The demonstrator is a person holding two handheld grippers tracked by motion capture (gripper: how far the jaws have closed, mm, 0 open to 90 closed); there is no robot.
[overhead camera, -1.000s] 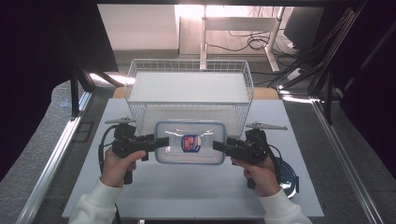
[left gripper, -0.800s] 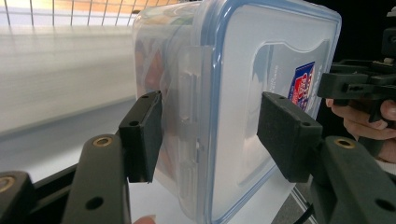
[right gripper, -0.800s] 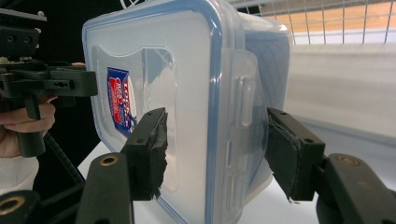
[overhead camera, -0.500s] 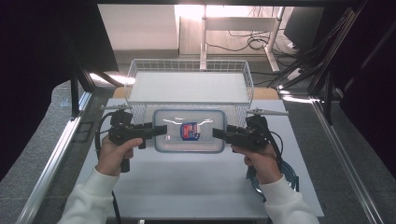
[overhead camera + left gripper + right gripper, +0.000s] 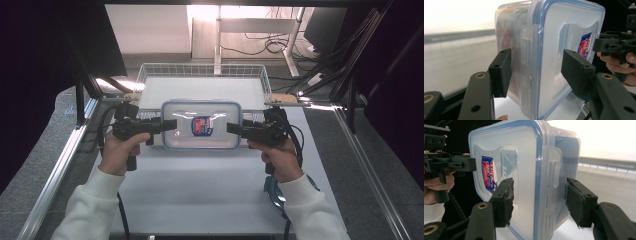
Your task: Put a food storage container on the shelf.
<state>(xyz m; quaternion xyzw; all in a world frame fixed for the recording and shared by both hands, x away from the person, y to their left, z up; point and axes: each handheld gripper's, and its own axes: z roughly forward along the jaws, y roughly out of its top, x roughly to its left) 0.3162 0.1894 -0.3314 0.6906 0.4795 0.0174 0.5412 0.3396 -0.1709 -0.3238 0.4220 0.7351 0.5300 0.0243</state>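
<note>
- Container [image 5: 201, 125], a clear lidded plastic box with blue seal trim and a red-and-blue label, hangs level above the desk [image 5: 200, 195], just in front of the wire basket [image 5: 202, 75], carried between both grippers.
- Left gripper [image 5: 170, 125] is clamped on the box's left short end, one pad on the lid, the other under the base, straddling the latch flap [image 5: 525, 47].
- Handling, as a judgement: the shell looks stiff but smooth and slippery, so the short ends are the best places to take hold. The contents are dimly visible through the wall, so it may have some weight and should be kept flat.
- Right gripper [image 5: 234, 129] is likewise clamped across the right short end, lid and base between its pads.
- Desk is covered in a plain white sheet with metal rails at its sides; beyond it are a grey floor, loose cables and dark stands.
</note>
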